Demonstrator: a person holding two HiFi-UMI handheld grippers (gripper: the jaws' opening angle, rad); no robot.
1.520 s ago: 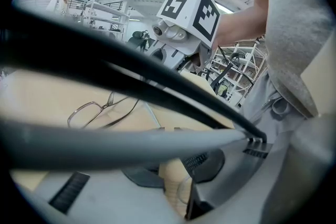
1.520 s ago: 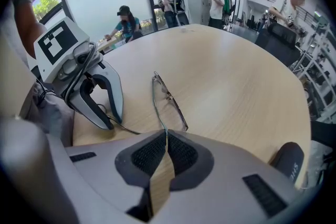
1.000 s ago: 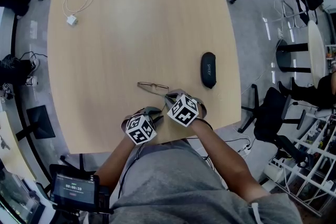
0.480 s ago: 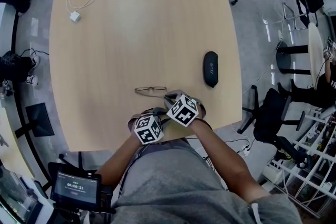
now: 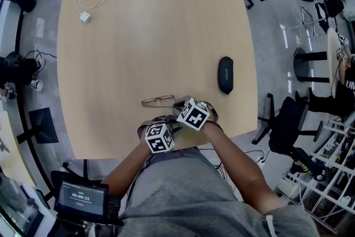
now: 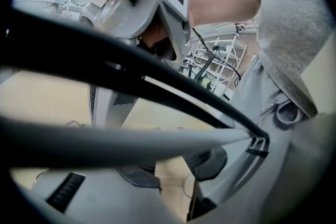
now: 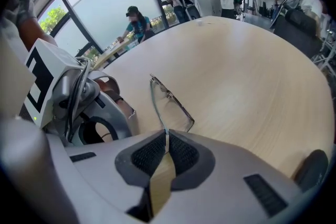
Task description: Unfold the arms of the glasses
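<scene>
Pinching 1 thin arm, the right tool holds wire-rimmed glasses; left tool, just opening, grips nothing.

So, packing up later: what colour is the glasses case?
Black; the glasses case shows best in the head view.

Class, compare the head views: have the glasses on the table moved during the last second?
Yes. Measured against the black case, the glasses have slid slightly away from it and turned: their left end now lies lower in the view.
</scene>
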